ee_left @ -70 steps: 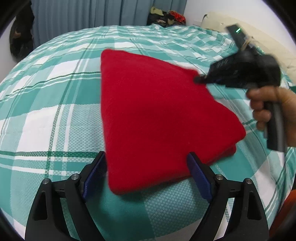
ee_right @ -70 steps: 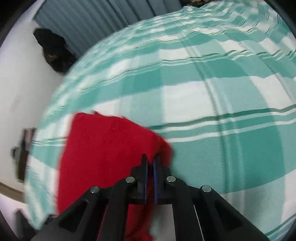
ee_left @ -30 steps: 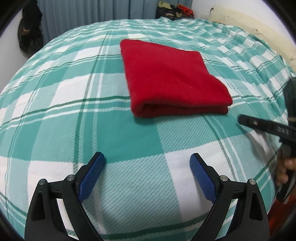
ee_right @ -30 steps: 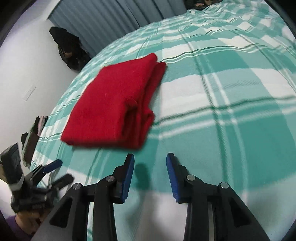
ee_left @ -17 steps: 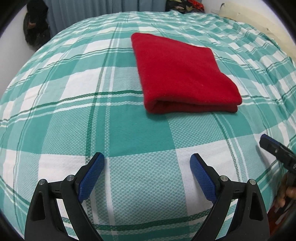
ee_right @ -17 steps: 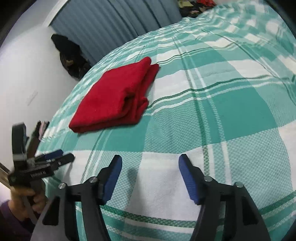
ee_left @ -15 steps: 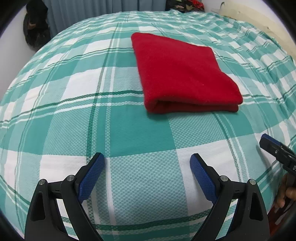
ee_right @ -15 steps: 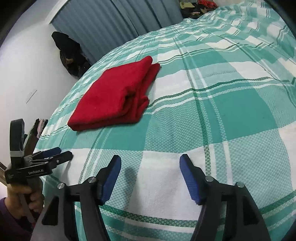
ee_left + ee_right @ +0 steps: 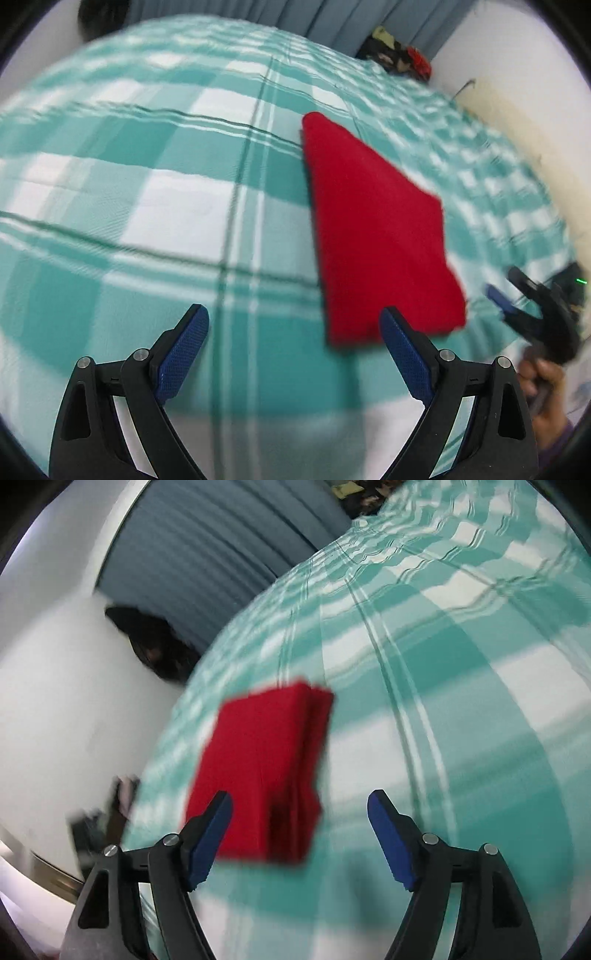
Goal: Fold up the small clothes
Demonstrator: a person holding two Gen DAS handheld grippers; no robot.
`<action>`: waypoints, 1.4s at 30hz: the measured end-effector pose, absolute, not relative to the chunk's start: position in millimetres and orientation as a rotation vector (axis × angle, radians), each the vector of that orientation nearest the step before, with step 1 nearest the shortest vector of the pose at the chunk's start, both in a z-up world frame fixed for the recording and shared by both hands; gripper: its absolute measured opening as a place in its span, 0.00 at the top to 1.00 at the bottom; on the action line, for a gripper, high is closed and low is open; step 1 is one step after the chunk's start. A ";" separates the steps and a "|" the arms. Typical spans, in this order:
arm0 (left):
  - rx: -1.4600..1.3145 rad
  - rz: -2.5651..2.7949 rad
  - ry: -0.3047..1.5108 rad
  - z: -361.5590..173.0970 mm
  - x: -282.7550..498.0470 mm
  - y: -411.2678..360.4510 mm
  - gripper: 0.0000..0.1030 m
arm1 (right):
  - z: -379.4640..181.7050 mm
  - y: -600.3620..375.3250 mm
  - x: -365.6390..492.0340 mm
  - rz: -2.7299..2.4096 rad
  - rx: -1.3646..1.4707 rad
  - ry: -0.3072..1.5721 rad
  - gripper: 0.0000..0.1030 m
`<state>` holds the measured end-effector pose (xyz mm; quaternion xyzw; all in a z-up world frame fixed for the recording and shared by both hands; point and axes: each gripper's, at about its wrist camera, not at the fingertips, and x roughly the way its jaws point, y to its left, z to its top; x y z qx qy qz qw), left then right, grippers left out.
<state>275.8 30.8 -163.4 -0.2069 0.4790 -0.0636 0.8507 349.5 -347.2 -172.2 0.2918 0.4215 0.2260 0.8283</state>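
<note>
Cloth [image 9: 376, 229], red and folded, lies flat on the checked bed [image 9: 147, 206]. Left hand-held gripper [image 9: 293, 332] hovers near it, jaws wide apart and empty. Right hand-held gripper [image 9: 299, 819] is likewise spread wide, holding nothing, the cloth just beyond its left finger. Both views are blurred.

One folded red cloth [image 9: 376, 229] lies on one checked bed [image 9: 155, 206]. Two tools are about: the left tool [image 9: 293, 345] and the right tool [image 9: 299, 832].
</note>
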 end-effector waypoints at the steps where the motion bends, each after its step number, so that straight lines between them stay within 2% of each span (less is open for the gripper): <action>1: -0.466 -0.161 1.018 -168.7 283.4 30.5 0.11 | -179.3 -344.6 377.9 0.496 0.658 0.920 0.27; 3: -0.517 -0.245 1.042 -179.7 299.8 23.9 0.18 | -200.3 -335.9 424.2 0.535 0.738 0.989 0.27; 6: -0.513 -0.338 1.054 -187.1 313.9 9.1 0.21 | -231.9 -324.6 468.7 0.549 0.859 1.058 0.27; 9: -0.518 -0.432 1.088 -196.4 322.3 -4.0 0.23 | -246.1 -308.5 495.8 0.609 0.906 1.062 0.35; 10: -0.508 -0.442 1.094 -197.6 324.0 -7.5 0.26 | -248.2 -305.1 500.8 0.612 0.910 1.068 0.43; 11: -0.494 -0.459 1.105 -199.4 326.6 -12.4 0.39 | -250.4 -301.9 504.7 0.611 0.916 1.077 0.49; 12: -0.488 -0.463 1.117 -199.9 328.8 -14.4 0.56 | -252.6 -296.7 510.0 0.625 0.916 1.104 0.75; 13: -0.484 -0.461 1.121 -199.7 329.4 -15.2 0.67 | -253.6 -292.1 512.8 0.647 0.903 1.131 0.85; 15: -0.474 -0.454 1.112 -195.2 328.3 -14.3 0.76 | -241.0 -284.7 514.4 0.642 0.790 1.130 0.86; 18: -0.431 -0.434 1.074 -178.0 322.6 -13.4 0.80 | -213.4 -280.0 509.9 0.641 0.715 1.063 0.86; 29: -0.335 -0.434 0.916 -92.9 285.9 3.2 0.81 | -96.4 -258.8 479.6 0.784 0.586 0.841 0.87; 31: -0.323 -0.427 0.909 -90.3 281.2 3.1 0.80 | -89.8 -257.4 476.2 0.785 0.564 0.828 0.87; 32: -0.318 -0.412 0.925 -95.7 282.4 1.4 0.75 | -90.8 -258.1 474.7 0.779 0.560 0.831 0.87; 33: -0.316 -0.388 0.948 -103.1 281.7 0.7 0.61 | -96.0 -259.3 472.8 0.755 0.560 0.844 0.86; 34: -0.299 -0.341 0.986 -116.4 283.4 -2.1 0.51 | -102.9 -261.2 472.5 0.726 0.553 0.862 0.80; 35: -0.267 -0.287 1.012 -127.3 284.7 -5.2 0.37 | -112.1 -265.7 471.7 0.668 0.529 0.888 0.72; 36: -0.228 -0.236 1.031 -135.9 282.4 -7.5 0.35 | -124.3 -270.3 471.8 0.564 0.485 0.927 0.46; 37: -0.185 -0.195 1.044 -142.0 279.1 -10.4 0.35 | -132.0 -275.1 469.0 0.495 0.451 0.952 0.30; 38: -0.126 -0.157 1.046 -145.6 268.3 -13.5 0.33 | -138.7 -281.1 461.6 0.424 0.401 0.971 0.30; 40: -0.045 -0.108 1.019 -143.3 247.7 -16.4 0.22 | -143.1 -289.0 439.3 0.352 0.307 0.986 0.28; 41: 0.014 -0.065 0.992 -138.6 233.0 -18.5 0.12 | -143.4 -291.8 423.1 0.331 0.264 0.996 0.25; 42: 0.055 -0.034 0.964 -133.9 221.3 -20.5 0.06 | -143.0 -292.7 403.1 0.304 0.214 1.010 0.17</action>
